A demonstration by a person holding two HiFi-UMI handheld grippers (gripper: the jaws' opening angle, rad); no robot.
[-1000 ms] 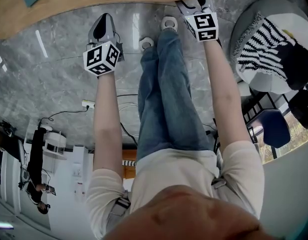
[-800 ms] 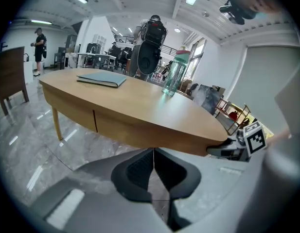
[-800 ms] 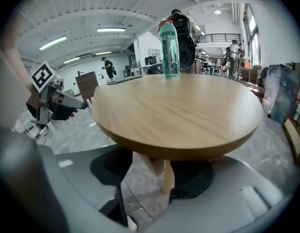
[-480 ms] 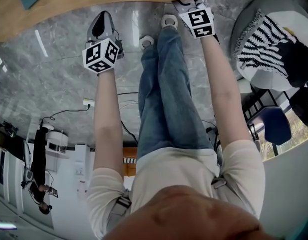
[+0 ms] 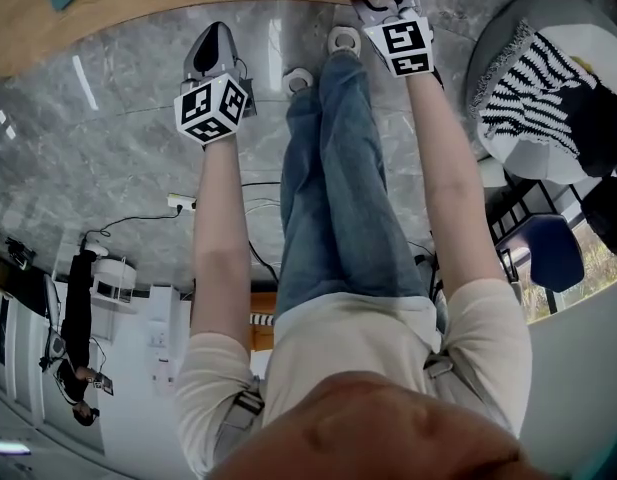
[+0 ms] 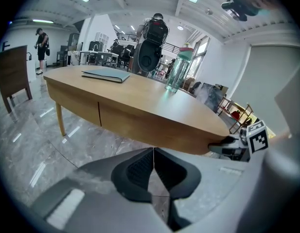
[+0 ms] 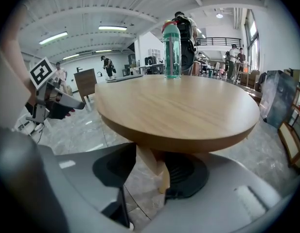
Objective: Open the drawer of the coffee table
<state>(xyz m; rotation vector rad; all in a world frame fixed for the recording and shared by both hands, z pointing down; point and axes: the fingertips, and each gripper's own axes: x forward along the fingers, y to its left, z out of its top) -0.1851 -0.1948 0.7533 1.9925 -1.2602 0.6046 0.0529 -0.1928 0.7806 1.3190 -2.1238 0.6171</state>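
1. The left gripper (image 6: 153, 154) hangs low in the frame. Its fingers are pressed together with nothing in them, and they point down at the floor just short of the table (image 6: 154, 106).
2. The table runs across the middle of the left gripper view, with its long axis going from upper left to lower right. A vertical seam cuts the side panel left of centre. I take the long panel to the right of it for the drawer (image 6: 135, 123). No handle shows on it.
3. At the right of that view, the right gripper (image 7: 150, 176) has its tip up against the table's rounded end.
4. In the right gripper view its fingers stand apart and have just been closing. Only the table's leg (image 7: 153, 166) shows in the gap, under the rim. The pads press on nothing that I can see.
5. The drawer front lies up and ahead of the left gripper's fingers, broadside to them. The right gripper is round at the end, off the drawer's face. So I judge the left gripper the nearer one, but it would have to open before it could hook the panel's lower edge.
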